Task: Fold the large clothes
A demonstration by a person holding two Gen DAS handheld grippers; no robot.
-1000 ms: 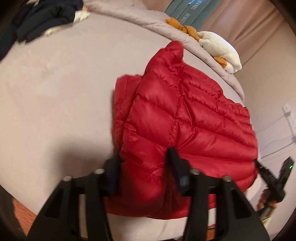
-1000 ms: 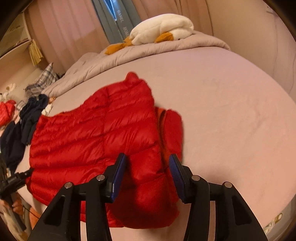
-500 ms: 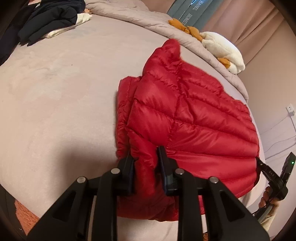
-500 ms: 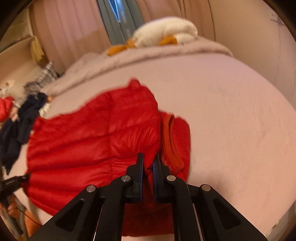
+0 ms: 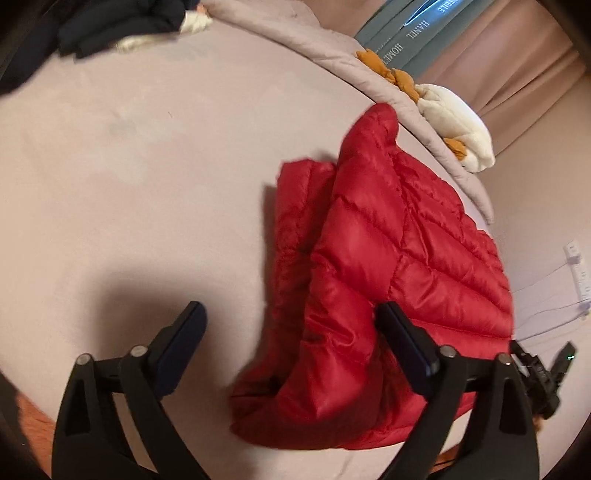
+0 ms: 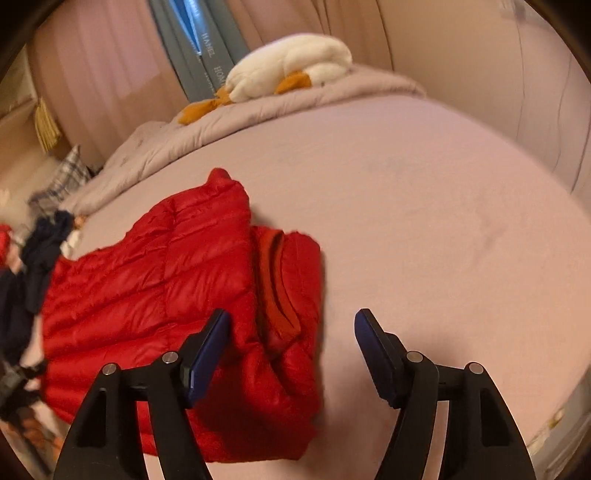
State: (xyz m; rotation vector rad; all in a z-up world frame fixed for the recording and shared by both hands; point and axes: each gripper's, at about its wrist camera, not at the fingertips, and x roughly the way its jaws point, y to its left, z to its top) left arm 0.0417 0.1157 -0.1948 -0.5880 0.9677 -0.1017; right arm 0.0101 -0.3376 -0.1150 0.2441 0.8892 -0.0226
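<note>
A red puffer jacket (image 5: pixel 399 251) lies folded on the pinkish bed sheet (image 5: pixel 147 184), its folded-over part on top of a narrower layer. My left gripper (image 5: pixel 291 321) stands just above the jacket's near left corner. Its jaws are opening wide, and a puffy fold rests between them, free of the pads. In the right wrist view the jacket (image 6: pixel 147 280) fills the left half. My right gripper (image 6: pixel 291 317) hovers over the near right corner and collar, jaws opening, pads off the cloth. The right gripper also shows in the left wrist view as a black tool (image 5: pixel 543 373) at the lower right.
A white and orange plush toy (image 6: pixel 291 74) lies on a bunched grey duvet (image 6: pixel 221 129) at the bed's far end. Dark clothes (image 5: pixel 118 26) are piled at the far left corner. A power strip (image 5: pixel 578 269) hangs on the wall. The bed sheet (image 6: pixel 443 221) runs bare on the right.
Half a second ago both grippers were pinched on folds of the jacket's near edge. Both have since opened and let go, and the jacket has settled on the bed.
</note>
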